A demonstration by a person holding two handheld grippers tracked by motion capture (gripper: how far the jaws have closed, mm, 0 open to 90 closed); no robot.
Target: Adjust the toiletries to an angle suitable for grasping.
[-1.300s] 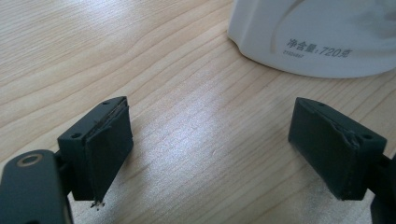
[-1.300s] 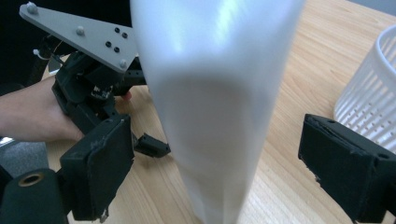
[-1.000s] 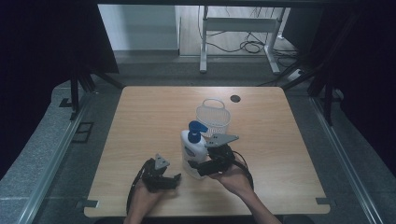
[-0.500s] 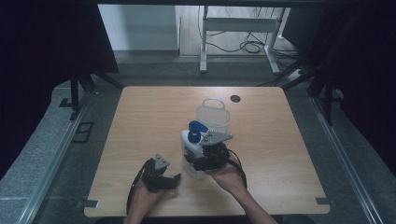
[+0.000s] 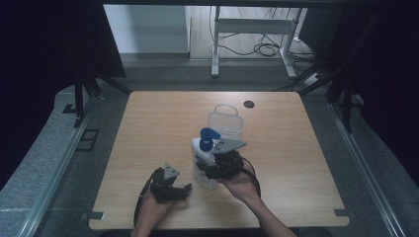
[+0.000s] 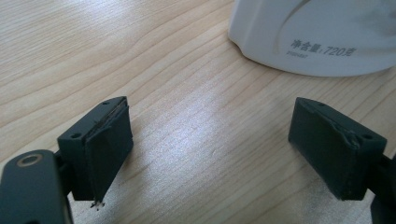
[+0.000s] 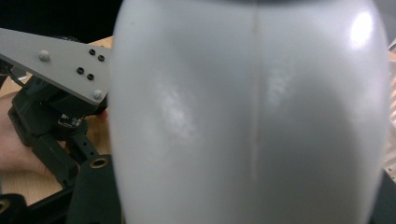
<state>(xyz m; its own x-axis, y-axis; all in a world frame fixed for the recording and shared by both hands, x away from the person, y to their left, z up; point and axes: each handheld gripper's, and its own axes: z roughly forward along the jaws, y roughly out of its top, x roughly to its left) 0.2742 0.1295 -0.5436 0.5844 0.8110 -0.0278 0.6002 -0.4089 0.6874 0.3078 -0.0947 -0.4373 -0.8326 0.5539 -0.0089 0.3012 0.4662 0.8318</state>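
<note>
Gripping the white pump bottle [image 5: 203, 165], the right gripper [image 5: 210, 168] has just closed on it, apparently at mid-body.
Bottle upright on the table [image 5: 148, 123]; left gripper [image 5: 185, 191] spread, just beside.

Wooden counter [image 5: 148, 128], pale grain running lengthwise. White mesh basket [image 5: 226, 122] standing upright just past centre, toward 12 o'clock. Small dark round hole [image 5: 248, 104] in the counter at 1 o'clock of the basket, near the far edge. Beyond the counter at 12 o'clock, a white metal stand [image 5: 249, 29] and loose cables [image 5: 264, 48] on the floor.
</note>
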